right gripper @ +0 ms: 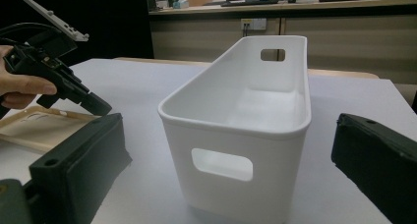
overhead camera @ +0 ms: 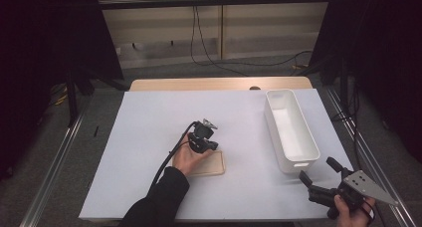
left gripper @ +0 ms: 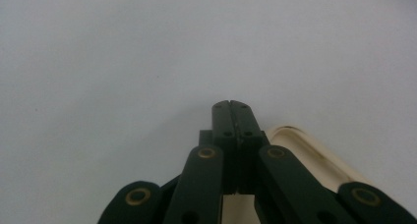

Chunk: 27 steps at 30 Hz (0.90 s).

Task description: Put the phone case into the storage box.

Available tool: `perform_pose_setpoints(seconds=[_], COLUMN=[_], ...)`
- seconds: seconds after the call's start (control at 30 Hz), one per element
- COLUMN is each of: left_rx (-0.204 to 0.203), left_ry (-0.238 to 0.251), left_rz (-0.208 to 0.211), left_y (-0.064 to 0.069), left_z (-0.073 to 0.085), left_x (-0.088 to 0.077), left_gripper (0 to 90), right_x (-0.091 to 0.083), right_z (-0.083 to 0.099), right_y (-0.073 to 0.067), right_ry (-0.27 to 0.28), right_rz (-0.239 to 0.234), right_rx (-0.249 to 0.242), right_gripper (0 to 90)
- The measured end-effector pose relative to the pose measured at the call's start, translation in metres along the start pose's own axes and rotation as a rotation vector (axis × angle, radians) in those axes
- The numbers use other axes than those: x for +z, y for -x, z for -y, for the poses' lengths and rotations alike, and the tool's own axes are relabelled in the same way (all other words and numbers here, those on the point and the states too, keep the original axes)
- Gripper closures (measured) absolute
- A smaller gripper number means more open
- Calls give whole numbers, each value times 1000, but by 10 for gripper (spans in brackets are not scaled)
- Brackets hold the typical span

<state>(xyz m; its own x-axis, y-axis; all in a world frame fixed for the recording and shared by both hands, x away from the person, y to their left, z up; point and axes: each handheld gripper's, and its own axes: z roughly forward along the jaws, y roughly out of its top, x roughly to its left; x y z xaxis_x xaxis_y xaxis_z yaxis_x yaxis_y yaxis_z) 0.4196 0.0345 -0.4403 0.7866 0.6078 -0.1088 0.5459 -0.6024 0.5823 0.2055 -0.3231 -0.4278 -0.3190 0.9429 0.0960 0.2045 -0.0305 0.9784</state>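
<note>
A flat beige phone case [overhead camera: 213,166] lies on the white table top near the front middle. My left gripper [overhead camera: 211,146] is held low over the case's far edge, its jaws pressed together with nothing between them. In the left gripper view the shut left gripper [left gripper: 231,104] points at bare table, with the case [left gripper: 314,155] just behind to the right. The right gripper view shows the case [right gripper: 34,128] and the left gripper [right gripper: 101,107] at its left. My right gripper [overhead camera: 318,170] stands open at the front right corner, facing the short end of a white bin [overhead camera: 271,121].
The empty white bin [right gripper: 236,126], with handle cut-outs, runs front to back along the table's right side. White sheet [overhead camera: 144,132] covers the table; a wooden strip [overhead camera: 219,83] shows at its far edge. A black cable [overhead camera: 171,155] trails along the left forearm.
</note>
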Motion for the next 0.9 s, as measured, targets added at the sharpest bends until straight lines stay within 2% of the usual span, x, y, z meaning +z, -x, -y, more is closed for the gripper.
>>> perform_pose_setpoints(seconds=[0.2,0.4,0.53,0.9], left_rx=[15,34,47,50], left_ry=[8,14,8,14], left_rz=[-5,10,-2,29], left_y=[3,4,8,11], left_z=[3,7,7,14], left_x=[-1,-3,-4,-8], left_gripper=[900,900,900,900], right_x=[0,0,0,0], right_z=[0,0,0,0], right_y=[0,0,0,0], right_ry=[3,4,2,0], right_rz=[0,-1,0,-3], right_rx=[0,0,2,1], right_gripper=[0,0,0,0])
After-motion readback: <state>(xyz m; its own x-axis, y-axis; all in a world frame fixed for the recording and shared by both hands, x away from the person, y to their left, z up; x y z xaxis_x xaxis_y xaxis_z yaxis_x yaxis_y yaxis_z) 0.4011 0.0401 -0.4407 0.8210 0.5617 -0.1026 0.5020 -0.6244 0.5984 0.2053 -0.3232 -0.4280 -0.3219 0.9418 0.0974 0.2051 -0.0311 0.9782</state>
